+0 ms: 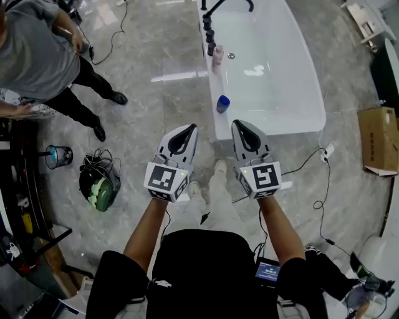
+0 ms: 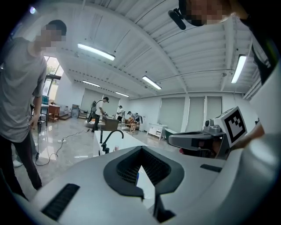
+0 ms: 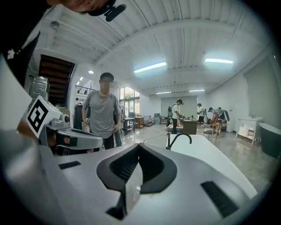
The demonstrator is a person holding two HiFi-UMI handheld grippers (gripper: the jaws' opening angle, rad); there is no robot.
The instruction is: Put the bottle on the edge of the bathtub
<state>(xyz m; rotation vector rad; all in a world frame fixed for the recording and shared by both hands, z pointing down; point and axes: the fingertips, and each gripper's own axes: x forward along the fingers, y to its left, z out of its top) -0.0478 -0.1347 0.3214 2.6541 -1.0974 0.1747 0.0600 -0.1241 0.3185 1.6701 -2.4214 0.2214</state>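
Both hands are held out over the grey marble floor (image 1: 156,118), at the middle of the head view. The left gripper (image 1: 189,129) has its jaws pressed together at the tips with nothing between them, and the left gripper view shows the same (image 2: 140,148). The right gripper (image 1: 239,124) is just as tightly closed and empty, its tips meeting in a point in its own view (image 3: 139,145). The two grippers sit side by side, a little apart, both aimed up the frame toward the white bathtub (image 1: 274,128).

The blue bottle (image 1: 223,103) stands upright on the tub's left rim, close to the near corner and just above the gap between the two grippers. Neither gripper touches it. Farther up that same rim stands a pink bottle (image 1: 217,57), and beyond it a few dark containers and the black faucet (image 1: 219,6), which arches over the basin.

At the upper left of the head view a person in a grey shirt (image 1: 34,56) stands on the floor. A cardboard box (image 1: 379,140) sits at the right edge, and a cable (image 1: 315,180) trails across the floor below the tub.
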